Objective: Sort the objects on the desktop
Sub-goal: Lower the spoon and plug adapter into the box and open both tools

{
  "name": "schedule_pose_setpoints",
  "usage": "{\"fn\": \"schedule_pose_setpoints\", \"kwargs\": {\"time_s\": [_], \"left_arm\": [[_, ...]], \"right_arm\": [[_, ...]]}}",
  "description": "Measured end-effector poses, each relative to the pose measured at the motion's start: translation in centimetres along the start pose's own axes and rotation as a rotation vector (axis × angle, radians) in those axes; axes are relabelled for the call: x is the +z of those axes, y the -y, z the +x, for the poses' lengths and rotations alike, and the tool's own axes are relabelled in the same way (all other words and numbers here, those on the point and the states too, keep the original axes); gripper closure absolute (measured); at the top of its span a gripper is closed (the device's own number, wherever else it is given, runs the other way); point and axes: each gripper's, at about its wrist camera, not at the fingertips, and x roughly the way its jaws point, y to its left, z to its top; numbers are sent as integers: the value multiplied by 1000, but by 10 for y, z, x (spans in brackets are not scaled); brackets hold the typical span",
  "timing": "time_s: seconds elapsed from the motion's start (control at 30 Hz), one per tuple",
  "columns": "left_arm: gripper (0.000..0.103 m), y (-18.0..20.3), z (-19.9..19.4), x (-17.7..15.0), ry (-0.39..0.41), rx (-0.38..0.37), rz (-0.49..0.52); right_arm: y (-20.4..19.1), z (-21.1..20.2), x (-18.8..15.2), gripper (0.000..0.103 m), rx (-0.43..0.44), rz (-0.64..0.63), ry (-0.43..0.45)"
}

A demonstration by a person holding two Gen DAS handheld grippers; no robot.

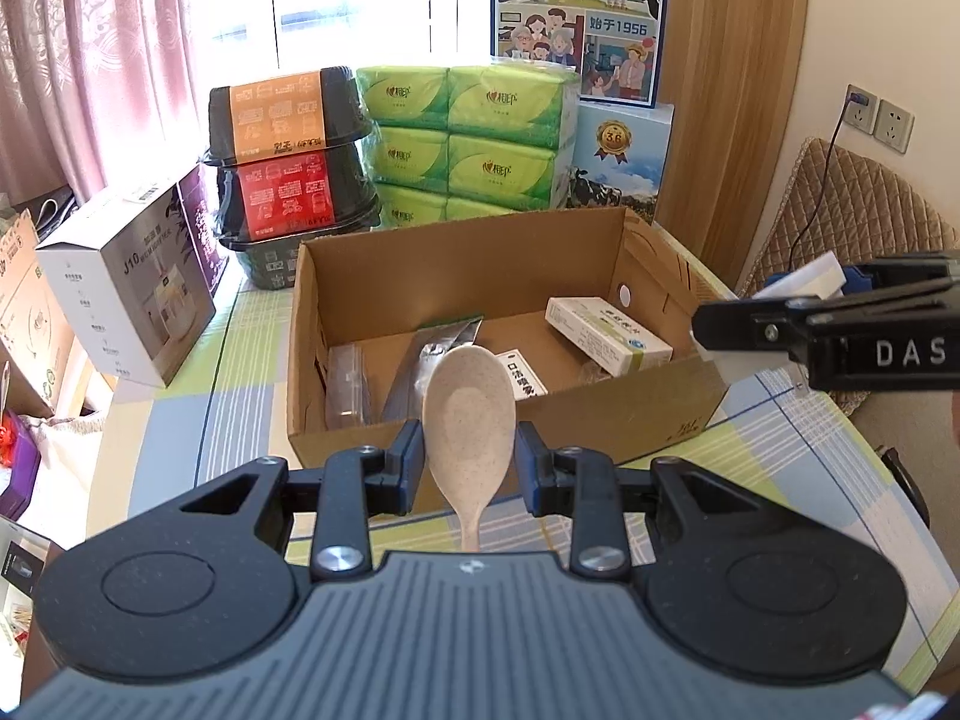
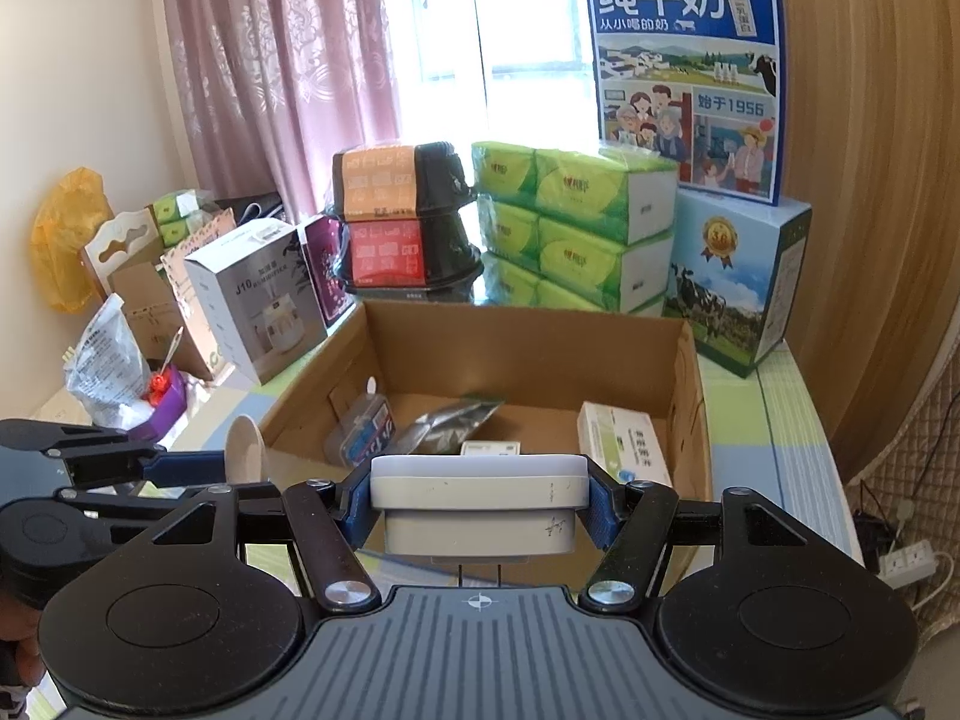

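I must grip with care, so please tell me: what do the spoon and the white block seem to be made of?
The spoon in the left tool looks like matte beige plastic, perhaps wheat-straw type: fine dark specks, no shine. The white block in the right tool seems hard, smooth plastic, slightly scuffed: dark scratch marks on its side. Neither material is certain.

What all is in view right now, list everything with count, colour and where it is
cardboard box: one, brown, open, centre of table
medicine carton: one, white and green, inside box, right
foil pouch: one, silver, inside box
clear case: one, transparent, inside box, left
tissue packs: stacked, green, behind box
black tubs: two stacked, orange and red labels
milk cartons: two, blue, back right
humidifier box: one, white, left
spoon: one, beige, in left gripper
white container: one, in right gripper
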Motion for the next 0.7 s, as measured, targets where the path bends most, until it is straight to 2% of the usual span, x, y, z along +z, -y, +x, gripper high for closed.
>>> {"fn": "schedule_pose_setpoints", "kwargs": {"time_s": [0.3, 0.7], "left_arm": [[76, -11, 22, 43, -10, 1, 8], [76, -34, 71, 112, 20, 34, -13]], "right_arm": [[11, 24, 34, 41, -9, -13, -17], [36, 86, 62, 41, -28, -16, -30]]}}
